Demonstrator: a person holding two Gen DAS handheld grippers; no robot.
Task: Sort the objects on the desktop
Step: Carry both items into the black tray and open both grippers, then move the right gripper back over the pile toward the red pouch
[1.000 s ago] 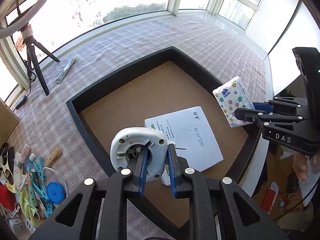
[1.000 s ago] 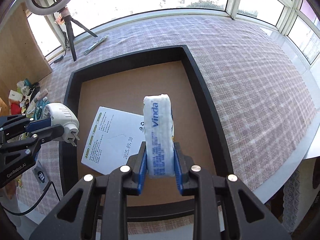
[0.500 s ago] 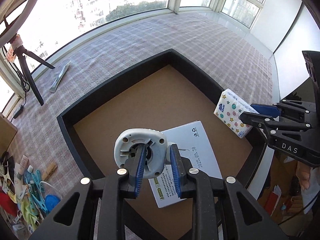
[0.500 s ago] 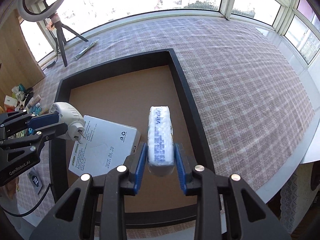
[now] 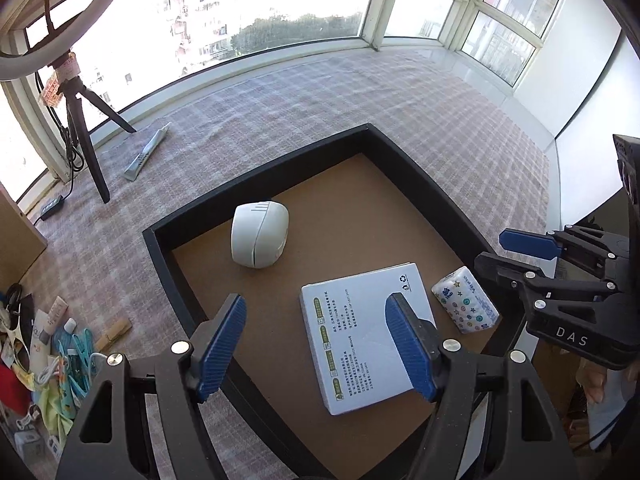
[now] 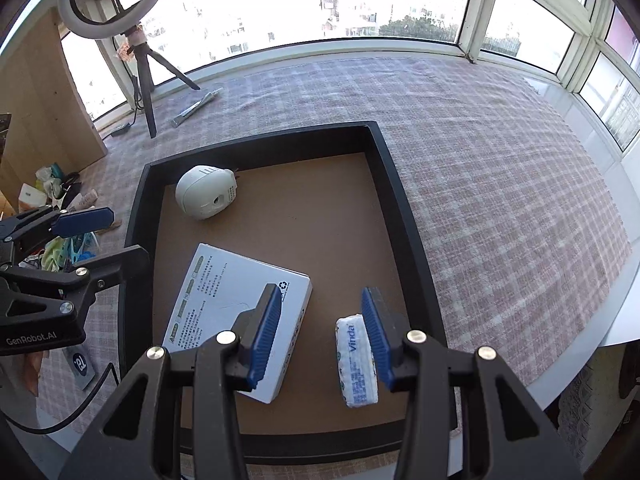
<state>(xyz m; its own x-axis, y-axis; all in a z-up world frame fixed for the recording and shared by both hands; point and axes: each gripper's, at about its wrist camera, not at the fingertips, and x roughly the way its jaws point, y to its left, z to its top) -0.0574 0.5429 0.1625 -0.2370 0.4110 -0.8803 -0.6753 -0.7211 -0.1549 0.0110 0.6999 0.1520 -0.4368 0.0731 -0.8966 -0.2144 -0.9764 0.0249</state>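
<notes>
A black-rimmed tray (image 5: 416, 168) (image 6: 394, 184) with a brown floor lies on the checked cloth. Inside it, a white plug adapter (image 5: 259, 236) (image 6: 206, 192) rests near the far left corner and a flat white box (image 5: 368, 332) (image 6: 236, 312) lies in the middle. A star-printed tissue pack (image 5: 466, 300) (image 6: 356, 360) lies on the floor by the right rim. My left gripper (image 5: 316, 344) (image 6: 100, 236) hangs above the box, jaws opening, nothing between them. My right gripper (image 6: 320, 336) (image 5: 508, 252) is opening above the pack, which lies free under its right pad.
A ring light on a black tripod (image 5: 86, 136) (image 6: 146, 80) stands at the back left, with a grey tube (image 5: 146, 154) (image 6: 196, 108) on the cloth near it. A pile of pegs and small packets (image 5: 52, 364) (image 6: 60, 200) lies left of the tray. The table edge (image 6: 616, 320) runs at the right.
Both grippers opened. The adapter left the left jaws and now lies in the tray's far left corner. The tissue pack left the right jaws and lies on the tray floor.
</notes>
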